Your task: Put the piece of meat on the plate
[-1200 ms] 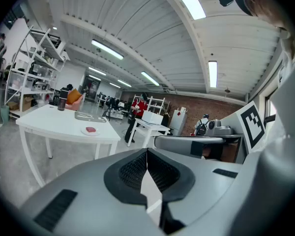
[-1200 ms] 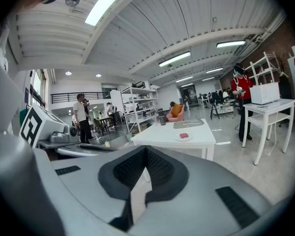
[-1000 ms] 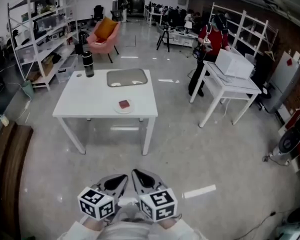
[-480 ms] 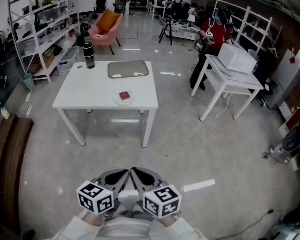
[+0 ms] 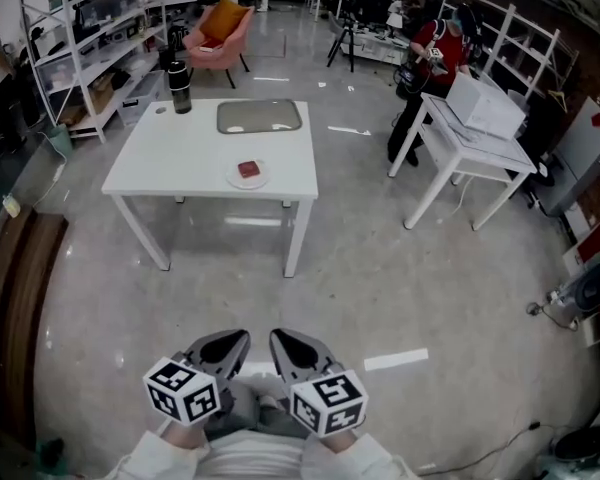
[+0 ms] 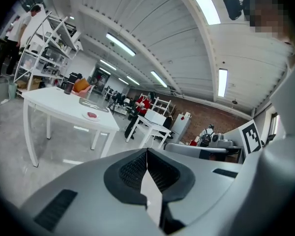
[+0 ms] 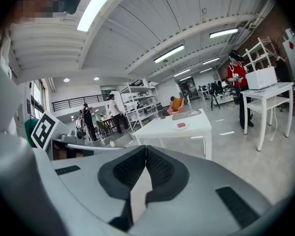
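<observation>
The piece of meat (image 5: 248, 169) is a small red slab, and I see it lying on the plate (image 5: 263, 180) near the front edge of the white desk (image 5: 180, 158), well away from where I stand on the floor (image 5: 430, 298). I judge it light, soft and a bit limp, probably slick on the surface, so it would sag and slide rather than keep its shape. If I had to lift it, I would pinch it across its short sides, low and close to the plate, with gentle pressure so it is not squashed or torn. The plate looks shallow and could skid on the smooth desk if nudged. As things lie, the meat sits where the task wants it. My left claw (image 6: 147, 154) is clenched, its ribbed pads (image 6: 133, 170) meeting with nothing between them, and my right claw (image 7: 146, 149) is clenched and empty too. Both hang side by side close in front of me, touching nothing
</observation>
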